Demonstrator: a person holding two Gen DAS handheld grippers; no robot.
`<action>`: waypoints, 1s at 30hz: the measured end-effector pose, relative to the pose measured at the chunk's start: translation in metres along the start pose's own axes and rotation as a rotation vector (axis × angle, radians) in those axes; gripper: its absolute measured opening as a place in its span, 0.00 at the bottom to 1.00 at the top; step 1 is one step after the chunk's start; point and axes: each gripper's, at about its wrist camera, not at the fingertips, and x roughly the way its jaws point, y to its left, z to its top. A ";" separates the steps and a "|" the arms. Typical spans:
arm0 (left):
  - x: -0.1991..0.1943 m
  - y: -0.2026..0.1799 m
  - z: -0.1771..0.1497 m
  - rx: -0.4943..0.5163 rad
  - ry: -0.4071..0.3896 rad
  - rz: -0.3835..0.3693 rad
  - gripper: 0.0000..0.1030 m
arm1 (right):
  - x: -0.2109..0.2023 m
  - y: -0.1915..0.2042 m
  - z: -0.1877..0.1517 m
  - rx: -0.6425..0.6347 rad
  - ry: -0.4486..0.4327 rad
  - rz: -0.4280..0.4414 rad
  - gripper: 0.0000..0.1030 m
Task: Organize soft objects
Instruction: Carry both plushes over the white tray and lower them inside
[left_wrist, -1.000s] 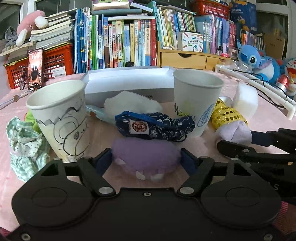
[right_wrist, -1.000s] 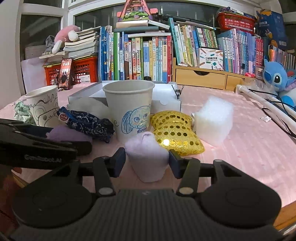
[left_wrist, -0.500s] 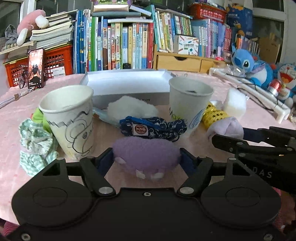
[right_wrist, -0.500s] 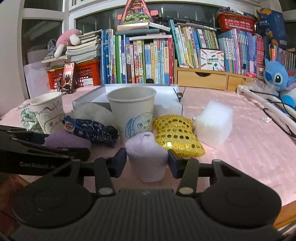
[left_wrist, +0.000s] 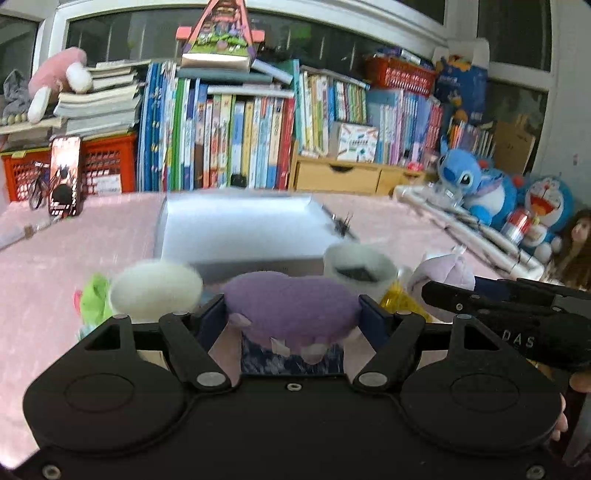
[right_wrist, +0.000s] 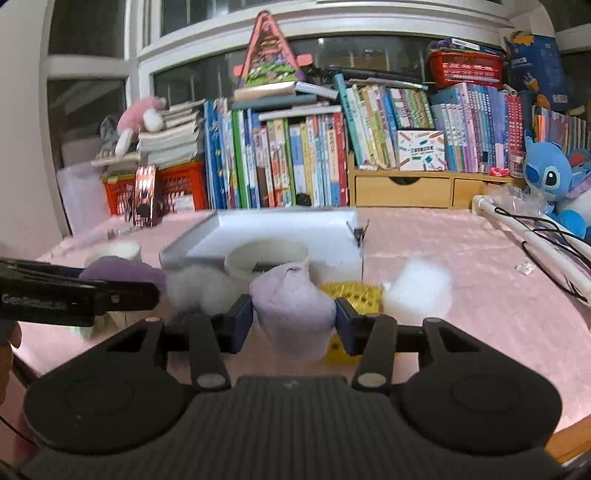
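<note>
Between the left gripper's (left_wrist: 293, 317) fingers, a purple plush (left_wrist: 291, 308) is pinched, lying crosswise; the right gripper (right_wrist: 293, 321) squeezes a lilac pouch (right_wrist: 293, 314) standing upright, knot up.

The white box (left_wrist: 240, 230) on the pink table (left_wrist: 74, 240) is taken as the landmark. The left wrist view is set just behind the left gripper (left_wrist: 291, 314), low over the table, and is faced across the box toward the bookshelf (left_wrist: 240, 140) behind it; the box is seen near and central. The right wrist view is set just behind the right gripper (right_wrist: 293, 314), to the right of the other camera, and is faced the same way, with the box (right_wrist: 277, 232) slightly left of centre. The box, the paper cup (left_wrist: 360, 269) (right_wrist: 266, 258) before it and the bookshelf (right_wrist: 295, 155) are shared by both views. Each gripper is caught at the other view's edge.
</note>
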 end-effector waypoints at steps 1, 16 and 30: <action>0.000 0.002 0.010 0.004 -0.005 -0.002 0.71 | -0.001 -0.003 0.007 0.008 -0.008 0.001 0.51; 0.083 0.035 0.134 -0.088 0.162 0.005 0.71 | 0.067 -0.038 0.117 0.068 0.088 0.046 0.51; 0.216 0.063 0.147 -0.219 0.417 0.104 0.71 | 0.183 -0.039 0.121 0.069 0.353 0.054 0.51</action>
